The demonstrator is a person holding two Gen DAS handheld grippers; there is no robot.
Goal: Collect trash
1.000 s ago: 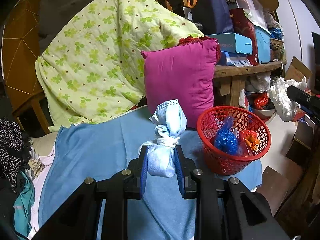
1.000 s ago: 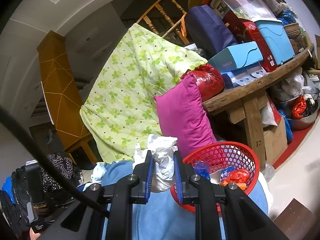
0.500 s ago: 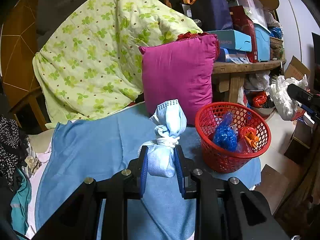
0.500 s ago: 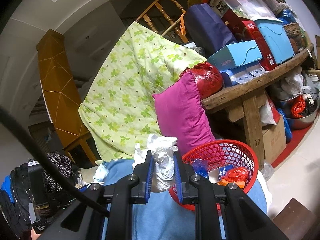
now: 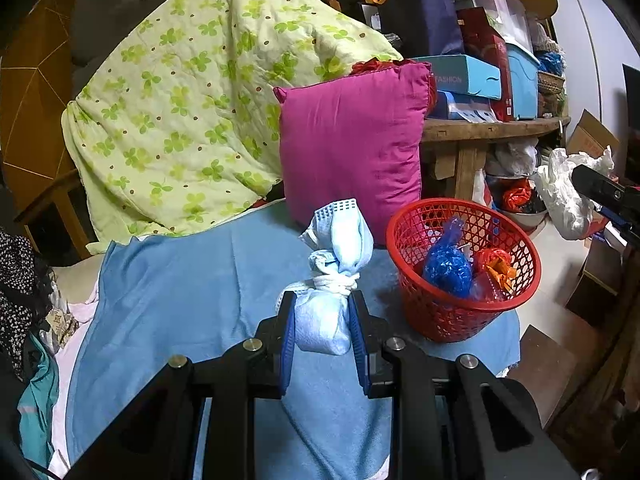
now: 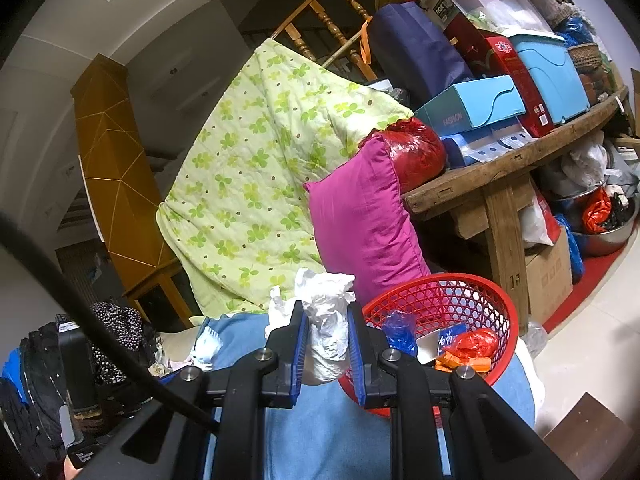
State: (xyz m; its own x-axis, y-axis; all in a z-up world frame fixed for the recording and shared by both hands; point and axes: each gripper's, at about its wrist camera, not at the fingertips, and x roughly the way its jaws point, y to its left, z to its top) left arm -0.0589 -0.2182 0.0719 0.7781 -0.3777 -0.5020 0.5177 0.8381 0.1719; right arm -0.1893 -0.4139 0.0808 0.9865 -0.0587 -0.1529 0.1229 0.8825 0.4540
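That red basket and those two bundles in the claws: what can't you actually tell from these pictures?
- red basket, left wrist view: its floor is covered by the blue bag and orange wrappers.
- red basket, right wrist view: near rim hidden behind the right claw.
- blue face mask bundle, left claw: what is knotted inside does not show.
- white crumpled tissue: its underside is hidden by the fingers.

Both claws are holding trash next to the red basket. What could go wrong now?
1. The red basket sits at the edge of the blue cloth, so a bump might tip it to the floor.
2. The left claw holds the tied blue mask bundle well left of the basket; dropped here, it lands on the cloth.
3. The right claw pinches loose white crumpled paper, which might slip out.
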